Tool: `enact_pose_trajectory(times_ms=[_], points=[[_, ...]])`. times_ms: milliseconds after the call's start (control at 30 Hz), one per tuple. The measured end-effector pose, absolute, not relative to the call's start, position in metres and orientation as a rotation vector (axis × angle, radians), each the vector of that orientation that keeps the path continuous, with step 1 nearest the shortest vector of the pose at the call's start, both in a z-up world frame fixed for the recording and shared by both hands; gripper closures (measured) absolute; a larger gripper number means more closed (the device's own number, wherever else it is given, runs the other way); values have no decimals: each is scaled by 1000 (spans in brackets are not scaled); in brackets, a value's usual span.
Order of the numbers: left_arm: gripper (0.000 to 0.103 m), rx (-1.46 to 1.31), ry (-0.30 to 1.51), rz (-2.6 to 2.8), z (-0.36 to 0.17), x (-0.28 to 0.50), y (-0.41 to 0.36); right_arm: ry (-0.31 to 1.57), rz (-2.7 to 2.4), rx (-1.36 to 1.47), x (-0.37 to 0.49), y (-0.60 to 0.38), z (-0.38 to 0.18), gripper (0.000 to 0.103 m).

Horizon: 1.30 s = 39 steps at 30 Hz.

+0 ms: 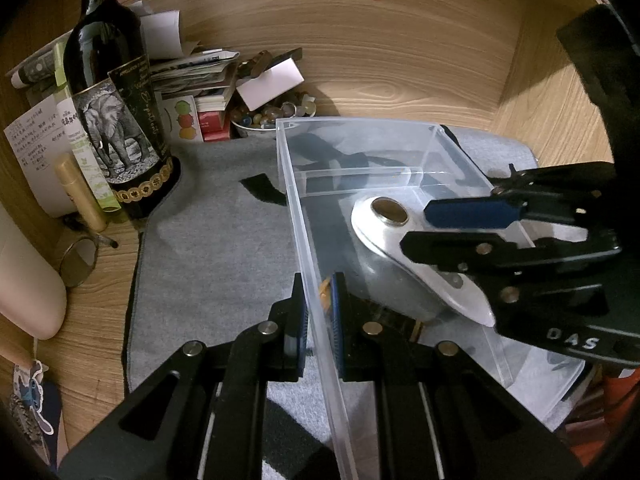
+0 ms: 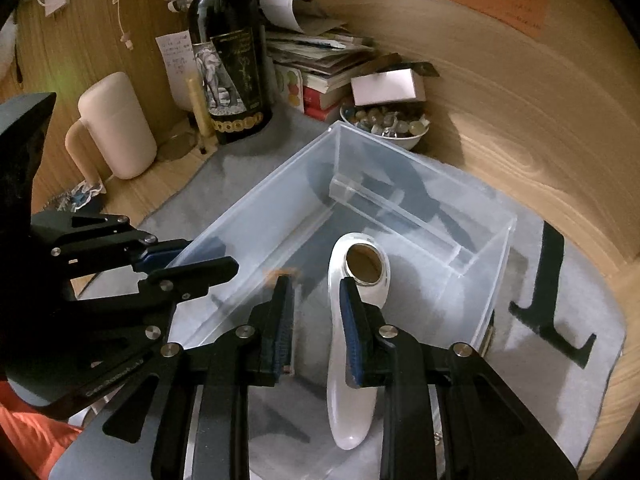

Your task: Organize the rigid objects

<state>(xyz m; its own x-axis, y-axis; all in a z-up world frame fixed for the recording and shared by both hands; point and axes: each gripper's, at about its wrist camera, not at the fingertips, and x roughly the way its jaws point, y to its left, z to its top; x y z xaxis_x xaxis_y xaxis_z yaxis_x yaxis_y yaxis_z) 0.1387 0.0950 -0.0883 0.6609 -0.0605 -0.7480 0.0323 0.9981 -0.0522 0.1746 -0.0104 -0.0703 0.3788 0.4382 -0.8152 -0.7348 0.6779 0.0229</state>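
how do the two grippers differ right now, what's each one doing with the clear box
The left gripper is shut on the clear box, pinching its side wall; the right gripper reaches inside it, jaws apart, gripping nothing. The white tool lies under the right gripper. Both have black frames and blue pads.

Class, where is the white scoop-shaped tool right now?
The white tool lies inside the clear plastic box on the grey mat, right in front of the right claw, in both views.

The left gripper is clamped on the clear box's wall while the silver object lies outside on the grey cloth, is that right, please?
Not quite: the left gripper does clamp the clear box by its wall, but the silver object lies inside the box, as the right wrist view shows.
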Motion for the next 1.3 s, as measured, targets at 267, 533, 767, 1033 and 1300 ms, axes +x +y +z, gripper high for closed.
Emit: enact_pose_trajectory(times_ms=[267, 533, 767, 1033, 1300], points=[[92, -34, 848, -52, -88, 139, 95, 831, 722, -327, 172, -34, -49, 69], [92, -33, 848, -52, -88, 138, 95, 770, 588, -264, 172, -85, -29, 61], [92, -32, 849, -52, -88, 138, 96, 802, 468, -234, 174, -130, -36, 61], [92, -33, 849, -48, -88, 138, 97, 931, 364, -216, 180, -171, -75, 60], [92, -22, 853, -42, -88, 138, 97, 1068, 337, -136, 185, -192, -118, 60]])
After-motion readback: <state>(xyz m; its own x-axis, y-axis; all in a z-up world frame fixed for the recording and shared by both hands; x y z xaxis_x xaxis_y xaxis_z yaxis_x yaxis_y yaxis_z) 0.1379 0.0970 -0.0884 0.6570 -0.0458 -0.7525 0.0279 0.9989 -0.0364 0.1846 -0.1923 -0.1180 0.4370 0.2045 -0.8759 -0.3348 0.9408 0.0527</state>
